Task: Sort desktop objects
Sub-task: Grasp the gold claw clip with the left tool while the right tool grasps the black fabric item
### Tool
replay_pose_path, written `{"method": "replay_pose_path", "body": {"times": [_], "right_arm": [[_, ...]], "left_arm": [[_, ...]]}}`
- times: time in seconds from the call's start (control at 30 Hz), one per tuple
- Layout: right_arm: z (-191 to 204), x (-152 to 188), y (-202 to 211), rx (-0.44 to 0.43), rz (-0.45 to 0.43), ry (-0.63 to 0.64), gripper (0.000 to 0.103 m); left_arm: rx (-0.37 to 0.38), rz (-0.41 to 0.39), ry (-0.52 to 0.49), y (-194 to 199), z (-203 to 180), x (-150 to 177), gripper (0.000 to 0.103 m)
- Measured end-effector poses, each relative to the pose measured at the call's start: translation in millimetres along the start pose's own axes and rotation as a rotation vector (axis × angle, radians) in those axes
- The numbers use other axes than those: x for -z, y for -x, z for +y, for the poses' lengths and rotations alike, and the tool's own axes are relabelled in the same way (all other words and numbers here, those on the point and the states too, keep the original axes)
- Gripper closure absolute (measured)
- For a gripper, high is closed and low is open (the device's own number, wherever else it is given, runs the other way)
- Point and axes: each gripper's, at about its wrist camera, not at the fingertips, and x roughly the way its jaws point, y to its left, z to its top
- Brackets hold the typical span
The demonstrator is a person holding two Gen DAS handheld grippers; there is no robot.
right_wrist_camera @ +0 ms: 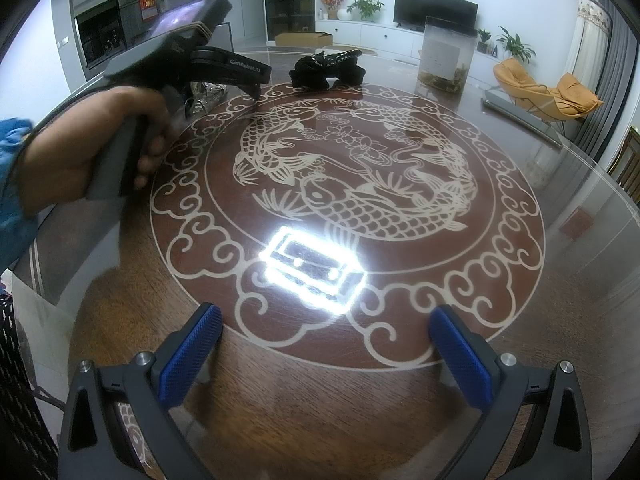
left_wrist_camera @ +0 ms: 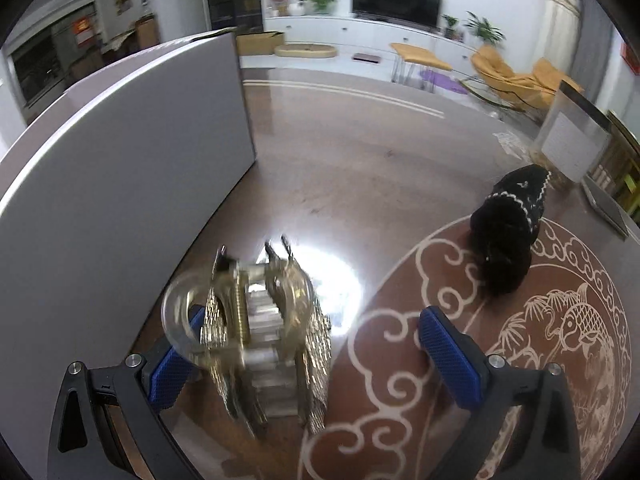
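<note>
A blurred gold and clear glittery ornament [left_wrist_camera: 264, 332] stands on the glossy table between the fingers of my left gripper [left_wrist_camera: 310, 360]. It is close to the left pad and well apart from the right pad, and the jaws are wide open. A black knitted item with white trim [left_wrist_camera: 508, 232] lies further right on the patterned ring, also seen far across the table as the black knitted item [right_wrist_camera: 326, 68]. My right gripper [right_wrist_camera: 324, 356] hangs open over the table's near edge with nothing between its fingers. A person's hand [right_wrist_camera: 100, 148] holds the left tool at the upper left.
A tall grey panel [left_wrist_camera: 120, 180] stands close on the left of the ornament. A clear container [right_wrist_camera: 446, 52] and a flat grey device [right_wrist_camera: 520, 108] sit at the far right of the round koi-patterned table [right_wrist_camera: 400, 184]. A bright lamp reflection [right_wrist_camera: 312, 264] glares on the glass.
</note>
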Motion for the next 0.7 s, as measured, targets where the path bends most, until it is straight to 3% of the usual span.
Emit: {"method": "replay_pose_path", "body": {"times": [0.03,0.07,0.23,0.43,0.5,0.63,0.7], "right_arm": [[0,0,0,0.000,0.000,0.000,0.000],[0,0,0,0.000,0.000,0.000,0.000],[0,0,0,-0.001,0.000,-0.001,0.000],[0,0,0,-0.002,0.000,-0.002,0.000],[-2,-8,-3,-0.053,-0.013,-0.011,0.000],[0,-77,-42,-0.178,0.045,-0.021,0.000],[-5,-120,-61,-0.211,0.018,-0.073,0.000]], "left_arm": [[0.011,-0.035,-0.018,6,3,1,0.035],[0.020,-0.053,-0.034,8,4,2,0.047],[0.072,-0.056,-0.068,30,27,33,0.048],[0.084,-0.054,-0.115,85,54,117,0.047],[0.085,-0.055,-0.117,97,62,135,0.047],[0.094,-0.057,-0.109,106,72,146,0.048],[0.091,-0.058,-0.107,105,71,147,0.048]]}}
